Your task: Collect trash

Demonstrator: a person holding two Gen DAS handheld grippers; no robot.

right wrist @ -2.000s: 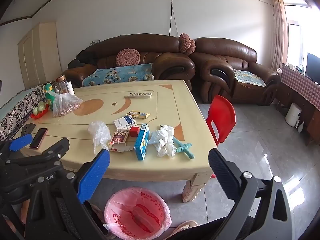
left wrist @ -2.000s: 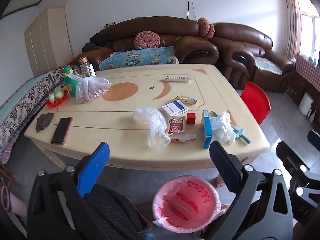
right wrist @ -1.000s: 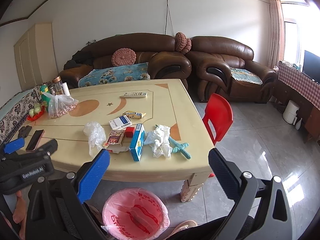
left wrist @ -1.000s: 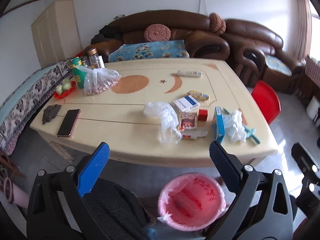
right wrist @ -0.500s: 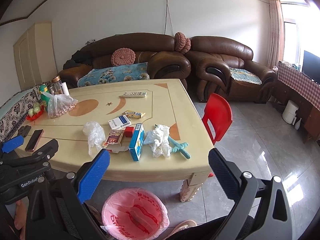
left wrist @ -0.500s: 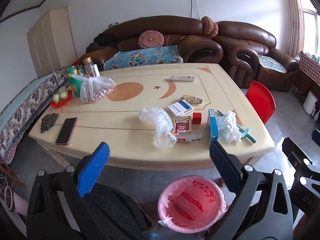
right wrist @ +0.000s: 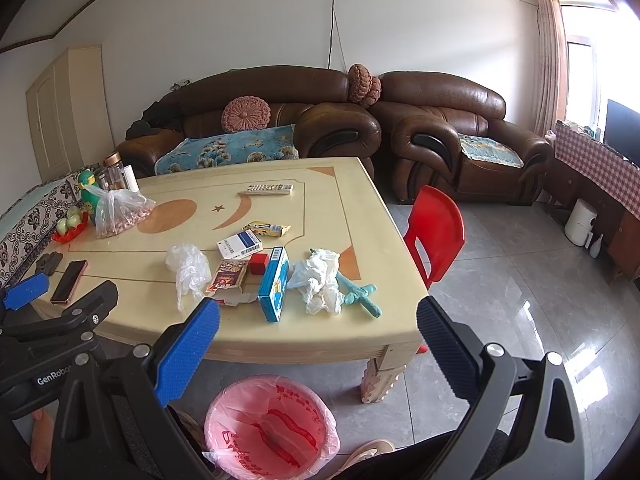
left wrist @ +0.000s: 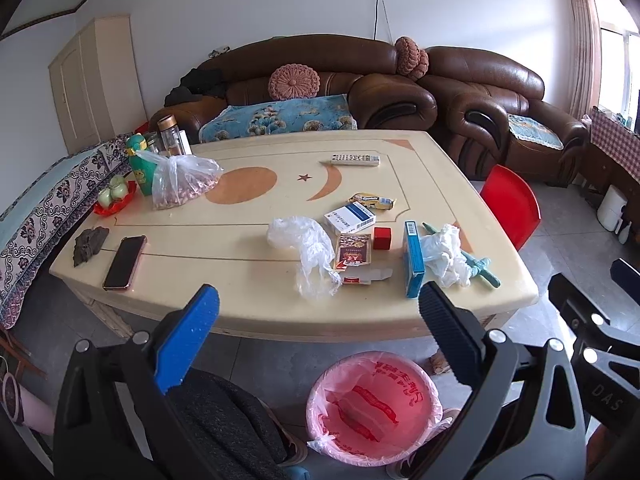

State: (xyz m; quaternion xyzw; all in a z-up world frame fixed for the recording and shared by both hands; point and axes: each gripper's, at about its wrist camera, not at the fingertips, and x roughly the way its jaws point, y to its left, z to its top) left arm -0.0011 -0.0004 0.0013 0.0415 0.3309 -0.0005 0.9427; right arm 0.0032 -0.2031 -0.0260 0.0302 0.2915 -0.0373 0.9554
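A cream table (left wrist: 248,236) (right wrist: 344,216) holds litter near its front edge: a crumpled clear plastic bag (left wrist: 310,248) (right wrist: 189,266), a crumpled white tissue (left wrist: 444,256) (right wrist: 320,280), a blue carton (left wrist: 413,258) (right wrist: 274,284), a red-brown packet (left wrist: 352,257) (right wrist: 228,275), a white-blue box (left wrist: 350,218) (right wrist: 240,243), a small red box (left wrist: 382,238) (right wrist: 259,263) and a yellow wrapper (left wrist: 372,201) (right wrist: 268,229). A bin lined with a pink bag (left wrist: 374,400) (right wrist: 272,428) stands on the floor in front. My left gripper (left wrist: 320,312) and right gripper (right wrist: 318,324) are open and empty, held in front of the table above the bin.
On the table there are also a remote (left wrist: 355,159), a phone (left wrist: 125,256), a bag of nuts (left wrist: 180,184), bottles (left wrist: 170,136), a teal stick (right wrist: 360,294) and a dark object (left wrist: 90,244). A red chair (right wrist: 436,232) stands at the right. Brown sofas (right wrist: 320,120) stand behind.
Both views shift slightly; my left gripper wavered in height and distance before the table. Nothing on the table moved and both grippers stayed open.
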